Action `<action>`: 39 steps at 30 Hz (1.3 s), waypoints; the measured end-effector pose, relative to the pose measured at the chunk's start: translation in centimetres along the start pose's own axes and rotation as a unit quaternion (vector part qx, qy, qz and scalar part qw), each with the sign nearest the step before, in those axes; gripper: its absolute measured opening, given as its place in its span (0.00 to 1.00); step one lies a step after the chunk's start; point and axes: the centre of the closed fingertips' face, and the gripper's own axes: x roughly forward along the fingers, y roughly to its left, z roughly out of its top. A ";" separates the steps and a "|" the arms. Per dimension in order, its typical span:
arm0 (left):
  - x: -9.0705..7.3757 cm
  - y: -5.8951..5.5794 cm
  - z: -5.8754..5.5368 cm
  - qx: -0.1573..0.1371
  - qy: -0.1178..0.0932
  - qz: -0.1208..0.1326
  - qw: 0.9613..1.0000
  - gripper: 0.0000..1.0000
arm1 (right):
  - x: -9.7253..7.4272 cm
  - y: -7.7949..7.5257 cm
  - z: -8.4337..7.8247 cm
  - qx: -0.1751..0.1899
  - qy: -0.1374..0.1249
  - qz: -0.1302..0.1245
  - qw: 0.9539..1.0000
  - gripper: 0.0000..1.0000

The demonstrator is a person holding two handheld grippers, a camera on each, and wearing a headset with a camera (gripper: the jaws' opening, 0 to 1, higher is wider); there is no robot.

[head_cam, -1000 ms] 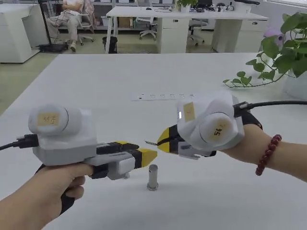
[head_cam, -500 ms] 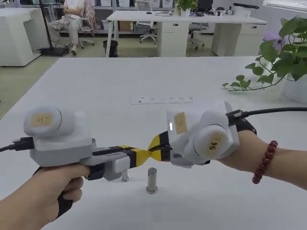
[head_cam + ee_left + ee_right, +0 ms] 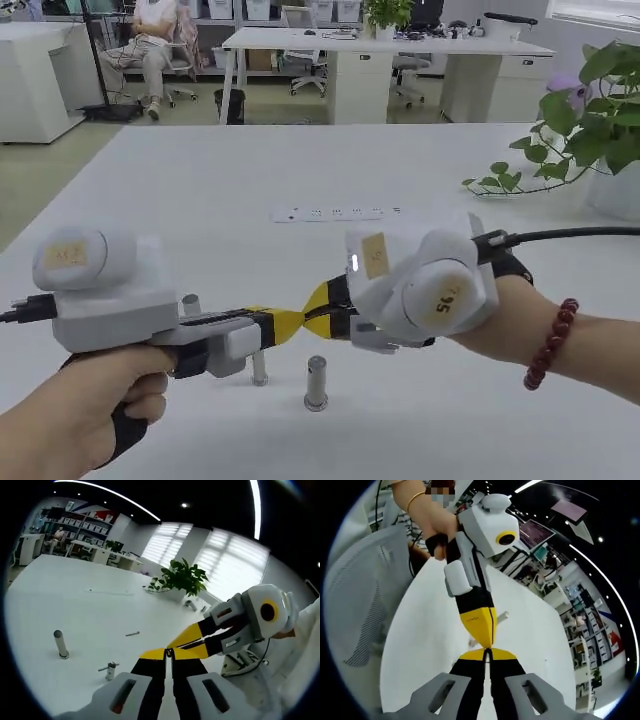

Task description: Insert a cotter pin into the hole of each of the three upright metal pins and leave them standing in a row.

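The grippers, apart a second ago over the white desk (image 3: 200, 200), have come together. The left gripper (image 3: 292, 322) now touches the right gripper (image 3: 312, 315) tip to tip, and both pairs of yellow fingers are pressed together. The cotter pin that the right one carried is probably at that meeting point, though it is too small to make out. This looks like a hand-over before insertion. The nearest metal pin (image 3: 316, 383) stands upright just below. A loose cotter pin (image 3: 132, 634) lies on the desk beyond.
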 end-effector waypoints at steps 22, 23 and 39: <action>-0.5 0.8 -0.1 0.065 0.003 0.002 0.998 0.00 | -0.4 0.2 -0.4 0.174 -0.054 0.032 0.983 0.13; -0.5 0.8 -0.2 0.069 0.005 0.001 0.998 0.00 | -0.5 0.2 -0.4 0.190 -0.061 0.037 0.979 0.14; -1.0 -1.1 -2.0 0.166 0.038 -0.039 0.985 0.00 | -1.1 2.3 -1.2 0.316 -0.116 0.131 0.933 0.17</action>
